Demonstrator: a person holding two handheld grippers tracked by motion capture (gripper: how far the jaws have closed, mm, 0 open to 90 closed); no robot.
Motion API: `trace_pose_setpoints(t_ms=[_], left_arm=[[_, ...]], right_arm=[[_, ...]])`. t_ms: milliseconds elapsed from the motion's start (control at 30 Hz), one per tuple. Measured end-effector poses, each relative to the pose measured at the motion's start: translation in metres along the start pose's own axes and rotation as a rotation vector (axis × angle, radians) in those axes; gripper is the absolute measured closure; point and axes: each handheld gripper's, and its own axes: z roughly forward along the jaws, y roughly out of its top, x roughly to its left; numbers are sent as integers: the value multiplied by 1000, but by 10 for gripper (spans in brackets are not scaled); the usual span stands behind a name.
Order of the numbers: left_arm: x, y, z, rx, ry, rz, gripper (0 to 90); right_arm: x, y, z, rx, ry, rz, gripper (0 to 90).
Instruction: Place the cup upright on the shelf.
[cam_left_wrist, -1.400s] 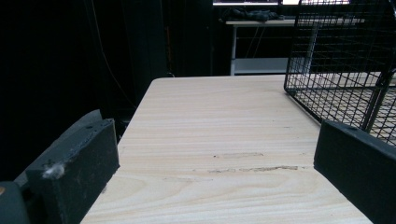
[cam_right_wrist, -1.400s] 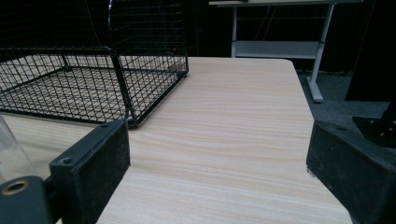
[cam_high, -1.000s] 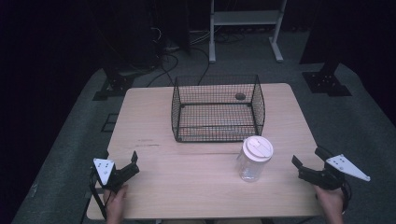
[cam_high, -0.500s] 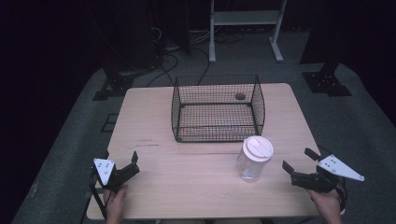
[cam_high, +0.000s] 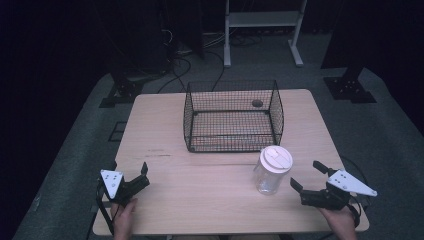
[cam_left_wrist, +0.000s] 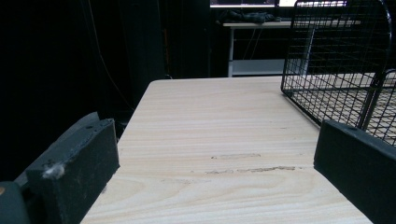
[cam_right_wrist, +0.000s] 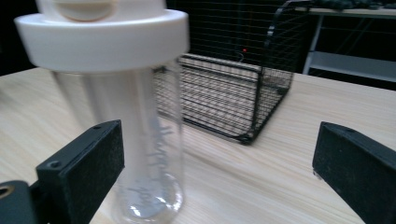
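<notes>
A clear plastic jar (cam_high: 271, 176) with a white lid (cam_high: 276, 157) stands upright on the wooden table (cam_high: 210, 200), just in front of the wire basket (cam_high: 232, 116). My right gripper (cam_high: 305, 174) is open, low over the table, a little to the right of the jar and not touching it. In the right gripper view the jar (cam_right_wrist: 140, 126) stands close, towards the left jaw of my open right gripper (cam_right_wrist: 217, 158). My left gripper (cam_high: 132, 176) is open near the table's front left corner. Nothing is between the jaws of my left gripper (cam_left_wrist: 212, 154).
The black wire basket (cam_left_wrist: 341, 60) is open-topped, and a small dark round thing (cam_high: 257, 103) shows at its far side. A white metal stand (cam_high: 262, 20) and cables are on the floor behind the table. The table's edges lie close beside both hands.
My right gripper has moved left, towards the jar, and dropped a little lower. The left gripper and the jar have stayed put.
</notes>
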Motion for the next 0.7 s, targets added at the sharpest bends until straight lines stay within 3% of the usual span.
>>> trace_pose_setpoints(t_ms=[400,700], left_arm=[[0,0,0,-3,-7,0,0],[1,0,0,-5,-8,0,0]], right_arm=[[22,3,8,5,38,-63,14],[30,7,12,-4,53,-71,0]])
